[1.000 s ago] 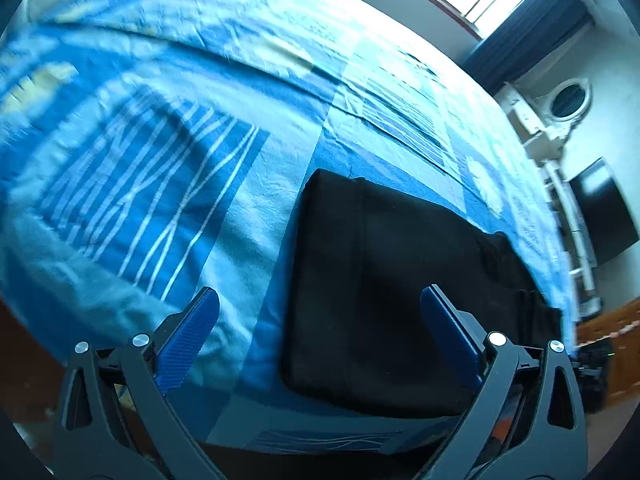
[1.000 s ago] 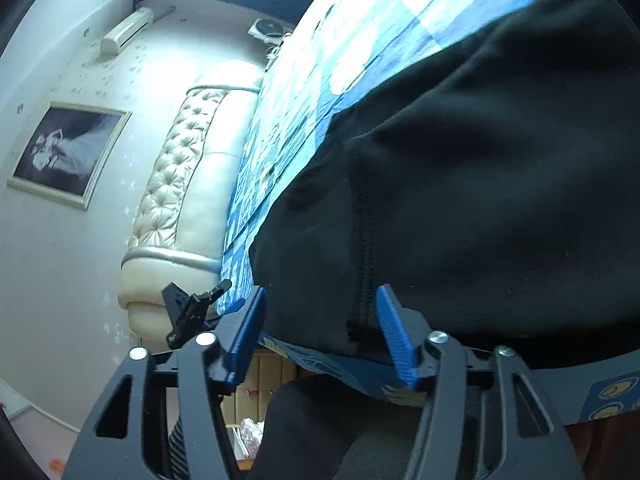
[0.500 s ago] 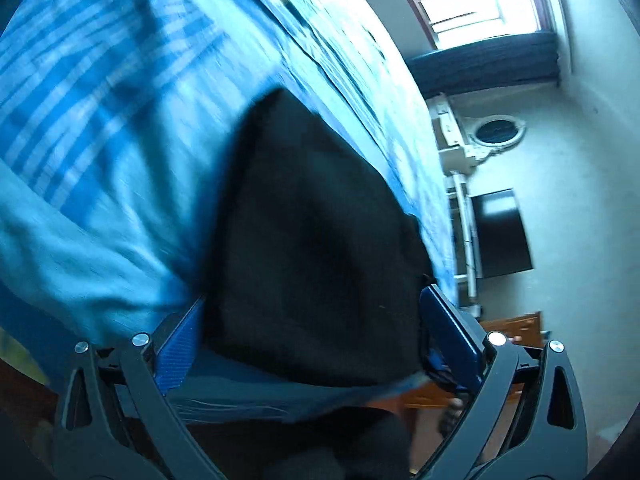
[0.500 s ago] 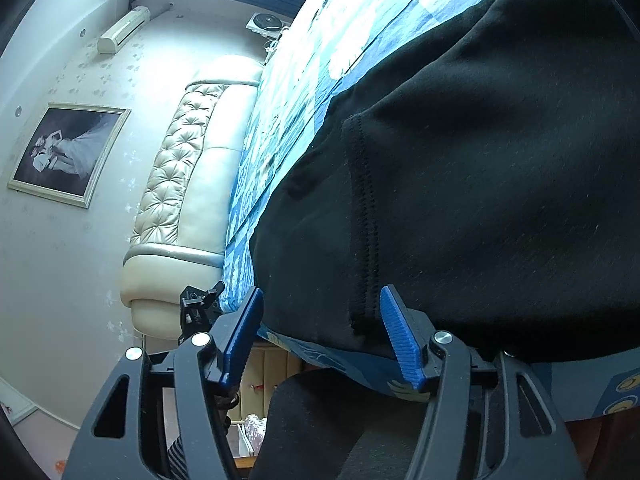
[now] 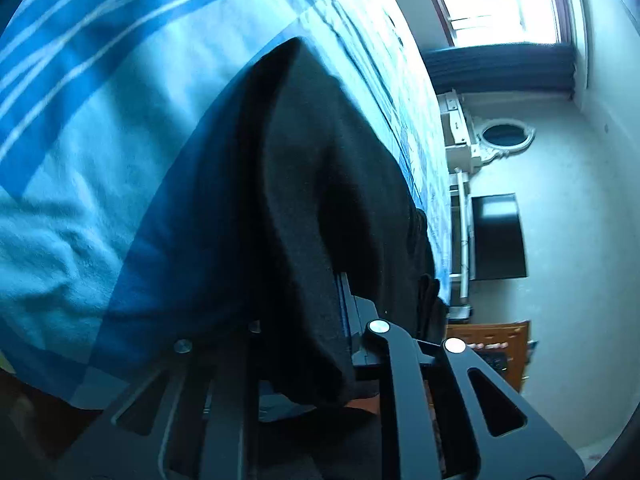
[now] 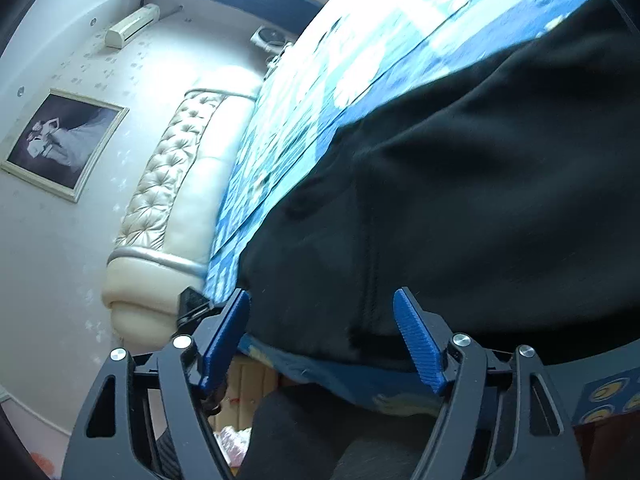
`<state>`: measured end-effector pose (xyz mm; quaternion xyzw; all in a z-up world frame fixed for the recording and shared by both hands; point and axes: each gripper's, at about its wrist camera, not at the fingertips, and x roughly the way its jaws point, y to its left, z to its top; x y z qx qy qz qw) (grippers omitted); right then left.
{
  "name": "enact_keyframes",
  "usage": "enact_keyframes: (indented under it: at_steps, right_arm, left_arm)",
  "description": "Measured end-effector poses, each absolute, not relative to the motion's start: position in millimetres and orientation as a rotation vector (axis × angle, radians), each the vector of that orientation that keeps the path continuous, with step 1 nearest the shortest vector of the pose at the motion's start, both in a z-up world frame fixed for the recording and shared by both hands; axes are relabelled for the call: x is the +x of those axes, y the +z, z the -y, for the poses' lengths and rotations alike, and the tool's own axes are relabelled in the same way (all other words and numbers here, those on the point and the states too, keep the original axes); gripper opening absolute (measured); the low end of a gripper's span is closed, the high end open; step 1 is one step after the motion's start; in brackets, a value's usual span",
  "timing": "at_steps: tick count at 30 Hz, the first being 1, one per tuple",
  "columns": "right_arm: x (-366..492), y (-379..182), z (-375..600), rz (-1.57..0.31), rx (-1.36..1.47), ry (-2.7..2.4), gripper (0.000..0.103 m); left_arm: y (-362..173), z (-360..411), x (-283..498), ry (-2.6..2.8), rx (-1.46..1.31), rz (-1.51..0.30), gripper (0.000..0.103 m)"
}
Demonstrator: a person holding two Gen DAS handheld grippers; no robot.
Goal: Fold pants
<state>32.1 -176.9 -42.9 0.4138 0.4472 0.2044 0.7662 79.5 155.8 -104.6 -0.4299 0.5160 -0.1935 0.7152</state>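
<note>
Two claws on the black pants (image 6: 460, 200) at the bed's (image 5: 100, 140) near edge. My left claw (image 5: 320, 320) is pinching a raised fold of them, my right claw (image 6: 320, 336) is spread wide around their hem.

- The pants (image 5: 320, 184) lie on the bed (image 5: 100, 128), at its near edge.
- The left tongs (image 5: 320, 320) have closed on a fold of the pants.
- The right tongs (image 6: 324, 336) straddle the pants' (image 6: 460, 200) edge, apart.
- The headboard (image 6: 172, 200) stands left of the bed (image 6: 320, 80).
</note>
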Motion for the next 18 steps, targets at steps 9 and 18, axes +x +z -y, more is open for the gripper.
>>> enact_keyframes:
  at_steps: [9, 18]
  right_arm:
    - [26, -26, 208, -0.933, 0.763, 0.19, 0.081]
    - [12, -12, 248, -0.864, 0.713, -0.009, 0.081]
  left_arm:
    - [-47, -131, 82, -0.405, -0.789, -1.082, 0.014]
    - [20, -85, 84, -0.425, -0.626, -1.033, 0.013]
